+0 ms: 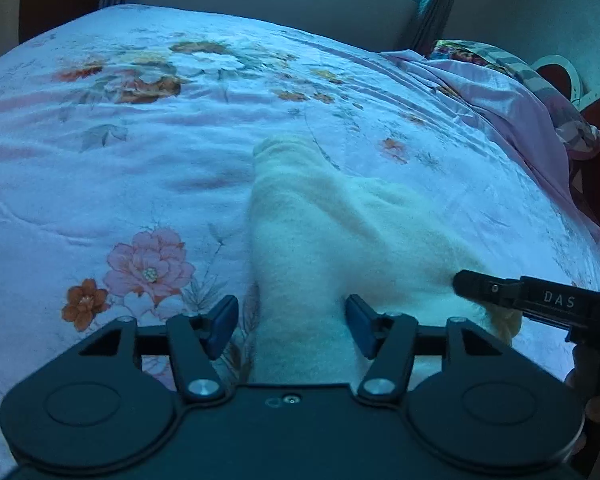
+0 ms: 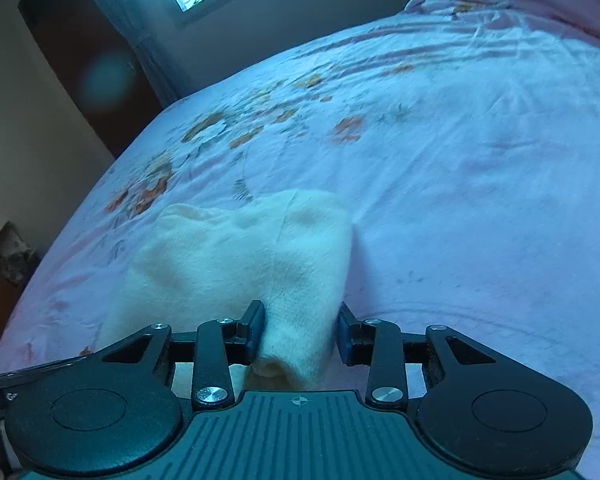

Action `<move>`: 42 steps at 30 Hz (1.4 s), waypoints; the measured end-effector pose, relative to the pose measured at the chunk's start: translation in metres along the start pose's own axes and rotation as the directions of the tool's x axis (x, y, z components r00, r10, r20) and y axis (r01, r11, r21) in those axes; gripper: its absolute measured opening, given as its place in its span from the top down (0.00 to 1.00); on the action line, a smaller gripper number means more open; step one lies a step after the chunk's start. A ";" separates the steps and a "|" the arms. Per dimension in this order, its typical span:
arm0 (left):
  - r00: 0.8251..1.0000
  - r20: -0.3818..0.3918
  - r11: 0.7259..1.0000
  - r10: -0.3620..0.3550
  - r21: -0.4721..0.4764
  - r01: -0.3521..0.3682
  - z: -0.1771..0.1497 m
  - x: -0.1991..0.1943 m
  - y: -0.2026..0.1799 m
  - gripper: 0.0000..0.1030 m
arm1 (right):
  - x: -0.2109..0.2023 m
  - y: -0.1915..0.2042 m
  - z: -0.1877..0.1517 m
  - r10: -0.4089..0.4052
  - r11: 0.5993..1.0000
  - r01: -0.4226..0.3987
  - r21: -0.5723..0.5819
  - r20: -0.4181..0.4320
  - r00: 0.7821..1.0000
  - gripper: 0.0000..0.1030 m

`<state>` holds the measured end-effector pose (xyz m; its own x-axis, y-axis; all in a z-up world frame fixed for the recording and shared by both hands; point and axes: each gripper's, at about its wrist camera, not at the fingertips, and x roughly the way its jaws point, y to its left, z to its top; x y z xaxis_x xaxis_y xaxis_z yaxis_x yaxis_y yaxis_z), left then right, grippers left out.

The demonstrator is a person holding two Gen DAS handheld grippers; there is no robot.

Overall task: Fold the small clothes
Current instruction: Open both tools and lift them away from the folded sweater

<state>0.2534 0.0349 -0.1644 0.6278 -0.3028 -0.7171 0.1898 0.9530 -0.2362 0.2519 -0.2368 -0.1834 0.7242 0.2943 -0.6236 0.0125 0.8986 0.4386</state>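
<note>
While cream garment (image 1: pixel 300 240) lies between left gripper's (image 1: pixel 292 326) parted jaws, floral bedspread (image 1: pixel 140 160) beneath

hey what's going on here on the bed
A person is folding a small cream fleece garment on a pink floral bedsheet, with a handheld black two-finger gripper in each hand. The left gripper stands open with the fabric between its blue pads, neither touching it. The right gripper straddles another part of the cloth; its jaws look slightly apart from it, so the garment seems released.
</note>
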 end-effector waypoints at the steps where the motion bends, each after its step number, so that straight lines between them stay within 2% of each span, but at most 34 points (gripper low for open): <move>1: 0.999 0.032 1.000 0.020 0.008 -0.020 0.001 -0.012 -0.003 0.48 | -0.009 0.001 0.002 -0.042 0.999 0.042 -0.019 0.024 0.999 0.65; 2: 0.997 0.064 0.999 0.036 0.034 -0.038 -0.001 -0.024 -0.009 0.47 | -0.019 0.006 0.004 -0.070 0.997 0.072 -0.038 0.055 0.996 0.66; 4: 0.997 0.075 0.995 0.031 0.089 -0.037 -0.004 -0.037 -0.020 0.47 | -0.039 0.016 0.002 -0.032 0.997 0.040 -0.069 0.113 0.993 0.66; 6: 0.998 0.057 0.989 0.026 0.144 -0.034 -0.014 -0.040 -0.036 0.46 | -0.052 0.033 -0.009 0.012 0.991 0.004 -0.136 0.115 0.993 0.66; 9: 0.998 -0.002 0.983 0.057 0.177 -0.056 -0.031 -0.027 -0.048 0.44 | -0.044 0.056 -0.031 0.025 0.970 -0.012 -0.242 0.049 0.998 0.66; 12: 0.993 -0.017 0.976 0.113 0.188 -0.108 -0.043 -0.017 -0.051 0.39 | -0.020 0.052 -0.049 -0.065 0.969 0.049 -0.240 -0.060 0.996 0.66; 16: 0.991 -0.025 0.979 0.130 0.159 -0.125 -0.043 -0.033 -0.052 0.39 | -0.045 0.047 -0.053 -0.031 0.979 0.025 -0.203 -0.026 0.999 0.65; 19: 0.984 0.003 0.969 0.176 0.178 -0.174 -0.043 -0.055 -0.061 0.26 | -0.082 0.047 -0.053 -0.001 0.980 0.005 -0.199 0.024 1.000 0.65; 21: 0.982 0.035 0.966 0.185 0.178 -0.189 -0.045 -0.074 -0.068 0.12 | -0.107 0.048 -0.056 0.012 0.981 -0.005 -0.195 0.036 0.999 0.65; 23: 0.980 0.065 0.964 0.186 0.180 -0.195 -0.049 -0.096 -0.075 0.05 | -0.129 0.049 -0.061 0.032 0.982 -0.025 -0.189 0.036 0.999 0.46; 24: 0.980 0.082 0.963 0.184 0.183 -0.196 -0.051 -0.107 -0.079 0.01 | -0.143 0.049 -0.065 0.038 0.983 -0.030 -0.183 0.043 0.998 0.26; 25: 0.979 0.094 0.963 0.181 0.186 -0.196 -0.054 -0.117 -0.083 0.02 | -0.155 0.050 -0.069 0.050 0.983 -0.038 -0.181 0.060 0.997 0.21; 29: 0.981 0.086 0.959 0.175 0.211 -0.190 -0.064 -0.148 -0.098 0.02 | -0.197 0.053 -0.087 0.075 0.980 -0.058 -0.188 0.086 0.993 0.20; 31: 0.978 0.093 0.958 0.189 0.200 -0.204 -0.071 -0.163 -0.102 0.02 | -0.213 0.052 -0.097 0.075 0.982 -0.058 -0.180 0.090 0.993 0.10; 36: 0.963 0.147 0.956 0.227 0.152 -0.249 -0.091 -0.205 -0.109 0.01 | -0.250 0.049 -0.121 0.099 0.985 -0.081 -0.153 0.110 0.989 0.00; 42: 0.940 0.227 0.949 0.254 0.127 -0.287 -0.112 -0.242 -0.122 0.01 | -0.282 0.058 -0.146 0.137 0.971 -0.099 -0.216 0.169 0.976 0.00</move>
<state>-0.0062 -0.0090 -0.0351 0.8095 -0.0400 -0.5857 0.0959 0.9933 0.0648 -0.0524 -0.2201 -0.0763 0.8249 0.3554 -0.4397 -0.2085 0.9141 0.3477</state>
